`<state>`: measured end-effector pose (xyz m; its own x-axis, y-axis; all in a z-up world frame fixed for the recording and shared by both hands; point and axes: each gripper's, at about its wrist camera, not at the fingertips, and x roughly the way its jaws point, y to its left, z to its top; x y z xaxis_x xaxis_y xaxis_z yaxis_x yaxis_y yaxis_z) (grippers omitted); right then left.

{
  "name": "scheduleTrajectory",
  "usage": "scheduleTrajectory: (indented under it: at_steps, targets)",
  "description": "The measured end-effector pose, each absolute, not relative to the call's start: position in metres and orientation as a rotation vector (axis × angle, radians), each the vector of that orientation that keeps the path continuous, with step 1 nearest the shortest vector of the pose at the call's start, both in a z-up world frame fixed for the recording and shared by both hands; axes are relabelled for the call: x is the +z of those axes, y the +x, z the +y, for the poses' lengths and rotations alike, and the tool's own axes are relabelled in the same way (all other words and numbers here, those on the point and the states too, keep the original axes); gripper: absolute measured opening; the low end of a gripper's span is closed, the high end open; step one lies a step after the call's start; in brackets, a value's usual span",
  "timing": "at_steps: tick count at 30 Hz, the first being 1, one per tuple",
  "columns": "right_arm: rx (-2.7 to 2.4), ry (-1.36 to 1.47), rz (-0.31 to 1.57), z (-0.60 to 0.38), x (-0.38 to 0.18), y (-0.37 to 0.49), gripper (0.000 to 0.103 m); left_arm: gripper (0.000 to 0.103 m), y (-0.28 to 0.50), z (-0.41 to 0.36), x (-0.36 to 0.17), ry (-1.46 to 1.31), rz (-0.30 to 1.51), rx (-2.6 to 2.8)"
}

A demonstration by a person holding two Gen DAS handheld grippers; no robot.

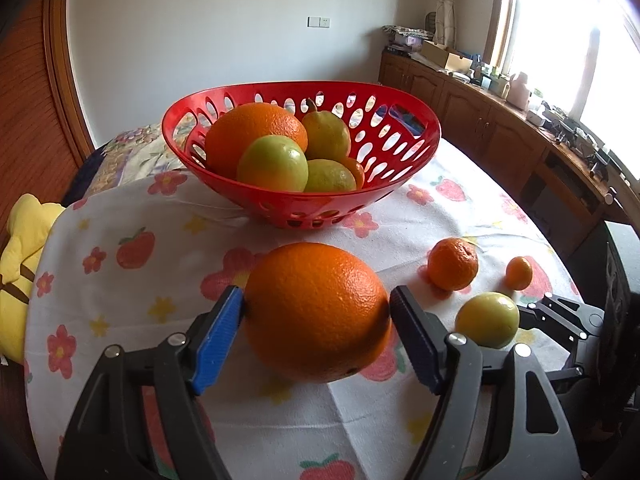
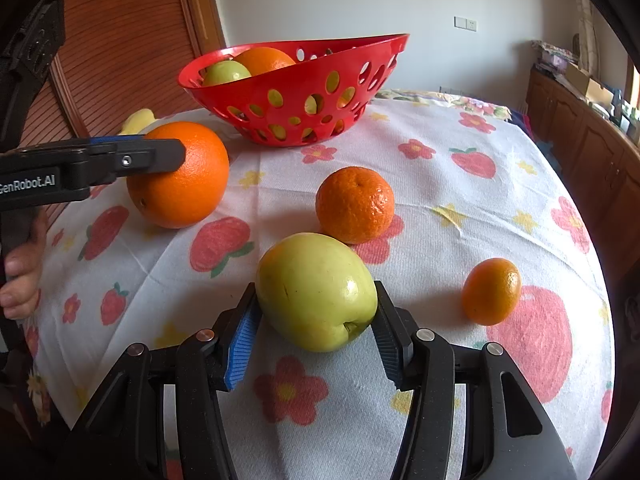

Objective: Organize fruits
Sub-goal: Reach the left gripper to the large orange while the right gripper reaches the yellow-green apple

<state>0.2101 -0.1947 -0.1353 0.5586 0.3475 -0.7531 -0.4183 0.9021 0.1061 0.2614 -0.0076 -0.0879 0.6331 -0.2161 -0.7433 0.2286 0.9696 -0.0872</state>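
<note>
A home: floral tablecloth (image 1: pixel 120 320), wooden cabinets (image 1: pixel 480 120) (cluttered on top), curtained window (image 1: pixel 560 20).

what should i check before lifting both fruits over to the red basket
1. Left tongs on the big orange: pads touch both sides, ok.
2. Right tongs on the green apple: pads touch both sides, ok.
3. Grip firm enough to lift: cannot tell.
4. Room in the red basket: already holds an orange and several green fruits, open space at its right side, ok.
5. Path to the basket: mandarin lies between the apple and the basket, so lift before crossing, not ok at cloth level.
6. Small orange fruit apart from both tongs: ok.
</note>
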Motion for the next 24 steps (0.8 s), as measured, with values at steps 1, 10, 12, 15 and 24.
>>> scheduleTrajectory:
  at_steps: [1,10,12,15,24]
  targets:
    - [0.452,-0.088,0.868,-0.195,-0.135,0.21,0.054,0.078,0.262,-0.008,-0.089,0.015,0.851,-0.255]
    - [0.453,-0.088,0.867,-0.195,-0.135,0.21,0.055,0.086,0.275,-0.011,-0.102,0.01,0.886,-0.271]
    - [0.453,-0.088,0.867,-0.195,-0.135,0.211,0.055,0.087,0.276,-0.011,-0.103,0.008,0.885,-0.274]
    - [0.453,-0.086,0.867,-0.195,-0.135,0.21,0.055,0.087,0.278,-0.012,-0.105,0.003,0.891,-0.28]
    - [0.453,-0.087,0.866,-0.195,-0.135,0.21,0.055,0.085,0.272,-0.014,-0.103,0.045,0.878,-0.298]
